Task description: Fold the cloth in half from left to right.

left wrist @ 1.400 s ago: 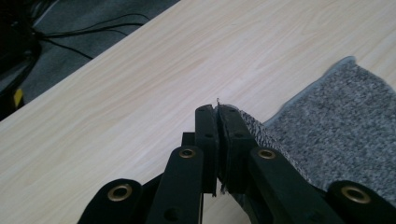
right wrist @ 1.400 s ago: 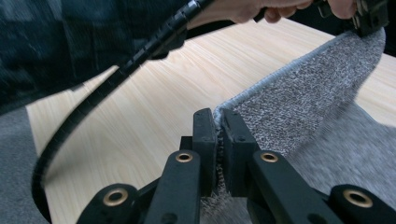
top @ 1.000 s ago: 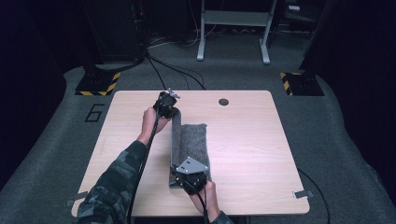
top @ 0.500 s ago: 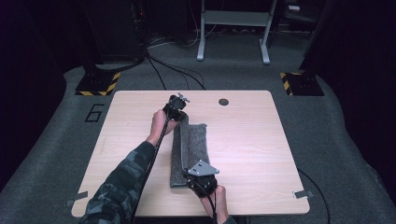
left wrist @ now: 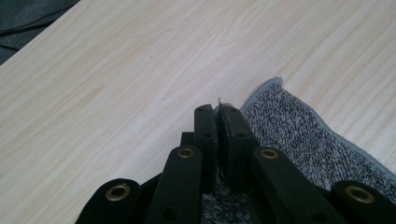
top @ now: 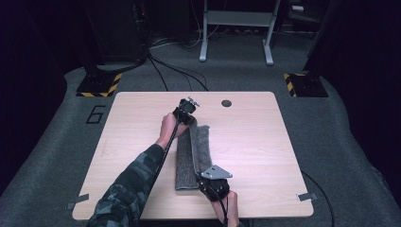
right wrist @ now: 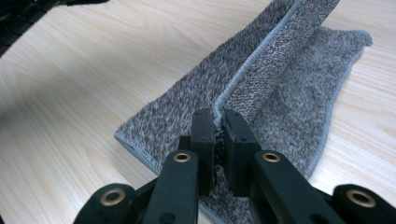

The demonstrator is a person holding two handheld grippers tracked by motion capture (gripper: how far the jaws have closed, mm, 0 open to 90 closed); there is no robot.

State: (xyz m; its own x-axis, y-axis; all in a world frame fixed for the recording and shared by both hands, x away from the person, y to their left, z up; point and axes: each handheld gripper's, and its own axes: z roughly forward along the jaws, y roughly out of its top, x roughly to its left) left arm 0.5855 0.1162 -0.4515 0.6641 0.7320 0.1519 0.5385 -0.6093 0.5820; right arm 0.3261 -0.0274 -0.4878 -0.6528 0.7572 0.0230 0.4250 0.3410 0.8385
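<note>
- Dark carpet and black equipment stands surround the pale wooden table [top: 265,142] where we are working, with yellow-and-black striped bases off its far corners.
- At the middle of that table lies the grey towel [top: 194,156], a long narrow strip running away from us, already doubled lengthwise.
- Its lower layer rests flat on the wood while the upper layer is lifted along one long edge, so that in the right gripper view the hemmed border stands up as a ridge over the flat part.
- We hold that raised edge at both ends: the left gripper [top: 188,115] has its jaws clenched on the far corner, with a sliver of fabric showing between the tips in the left gripper view [left wrist: 218,122].
- Our right gripper [top: 208,181] is pinched onto the near end of the same edge, the piped hem running straight into the closed jaws [right wrist: 218,122].
- We judge the fold to be in its middle stretch: the towel has been halved at least once, and the held edge is being carried across to lay it over the flat layer.
- What remains, as we read it, is to lower the edge until it lines up with the opposite border, release both corners, and perhaps flatten the result.
- Farther out, a small dark round fitting [top: 226,103] sits in the tabletop near the far edge, well apart from the towel.
- A painted number marks the carpet [top: 96,115] beside the table's far left corner.
</note>
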